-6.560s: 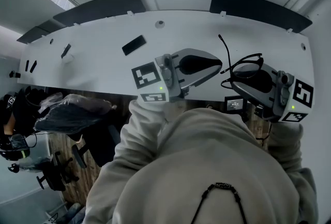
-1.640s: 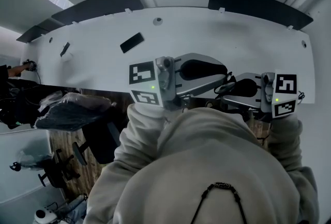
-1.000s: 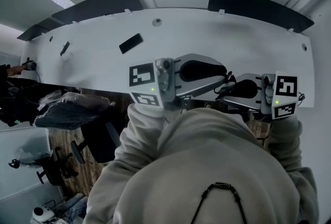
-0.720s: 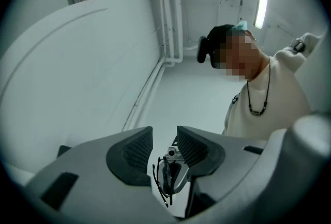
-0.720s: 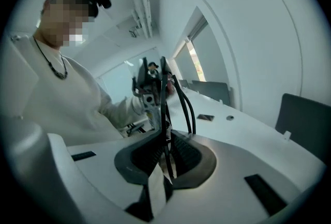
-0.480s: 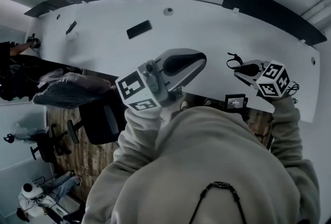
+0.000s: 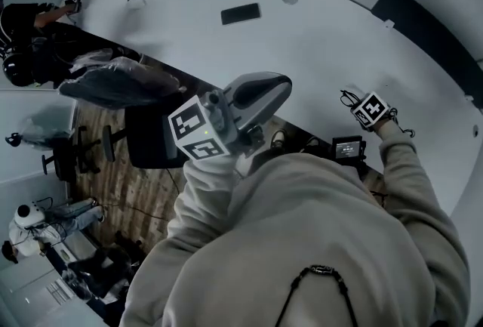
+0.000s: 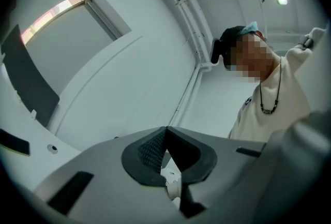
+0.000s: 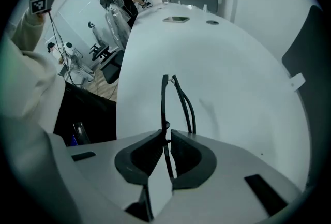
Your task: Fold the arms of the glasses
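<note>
Big white table (image 7: 317, 38) fills the far side, with a dark flat slab (image 7: 241, 13) lying well apart from the action. On the near side the left tongs (image 8: 165, 137) are up off the table and tilted a touch upward, tips pressed together with nothing between them.

Over on the right, the right tongs (image 9: 166, 137) point steeply down at the table, clamped on the thin black glasses (image 9: 164, 109), which stick out past the tips over the white top. Whether the glasses touch the table I cannot tell.

The frame looks like thin wire: light, springy, easy to bend out of true, and probably slick against the pads. Best hold is on the front frame near a hinge, as now. Push each arm gently near its hinge and never twist at the tip.
</note>
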`<state>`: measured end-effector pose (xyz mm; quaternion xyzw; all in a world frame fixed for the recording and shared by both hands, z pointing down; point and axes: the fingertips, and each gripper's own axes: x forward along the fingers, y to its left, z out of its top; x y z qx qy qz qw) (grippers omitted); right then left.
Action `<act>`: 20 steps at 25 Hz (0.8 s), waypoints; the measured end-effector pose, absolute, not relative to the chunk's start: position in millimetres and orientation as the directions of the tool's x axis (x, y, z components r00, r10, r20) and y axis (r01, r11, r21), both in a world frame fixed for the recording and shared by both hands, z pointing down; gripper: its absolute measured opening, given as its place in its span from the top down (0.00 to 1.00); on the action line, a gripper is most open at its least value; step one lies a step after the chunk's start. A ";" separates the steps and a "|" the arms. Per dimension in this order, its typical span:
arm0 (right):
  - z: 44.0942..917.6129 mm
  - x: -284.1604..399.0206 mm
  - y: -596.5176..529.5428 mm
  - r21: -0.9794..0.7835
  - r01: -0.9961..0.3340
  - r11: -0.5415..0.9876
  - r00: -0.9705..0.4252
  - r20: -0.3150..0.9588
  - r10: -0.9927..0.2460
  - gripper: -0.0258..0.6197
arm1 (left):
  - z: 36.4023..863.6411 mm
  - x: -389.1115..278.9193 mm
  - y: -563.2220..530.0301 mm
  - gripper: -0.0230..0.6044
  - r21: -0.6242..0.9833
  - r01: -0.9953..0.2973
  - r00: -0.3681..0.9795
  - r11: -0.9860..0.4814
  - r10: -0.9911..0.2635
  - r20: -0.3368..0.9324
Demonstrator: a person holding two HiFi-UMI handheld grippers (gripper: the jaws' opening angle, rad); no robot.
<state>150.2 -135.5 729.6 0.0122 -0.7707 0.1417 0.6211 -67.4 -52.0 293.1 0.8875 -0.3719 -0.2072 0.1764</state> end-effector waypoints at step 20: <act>723.7 139.3 -154.1 -0.336 -0.265 0.904 -0.389 0.895 0.218 0.72 | 307.2 -68.9 -65.3 0.96 0.497 -0.591 0.631 -0.635 -0.748 -0.206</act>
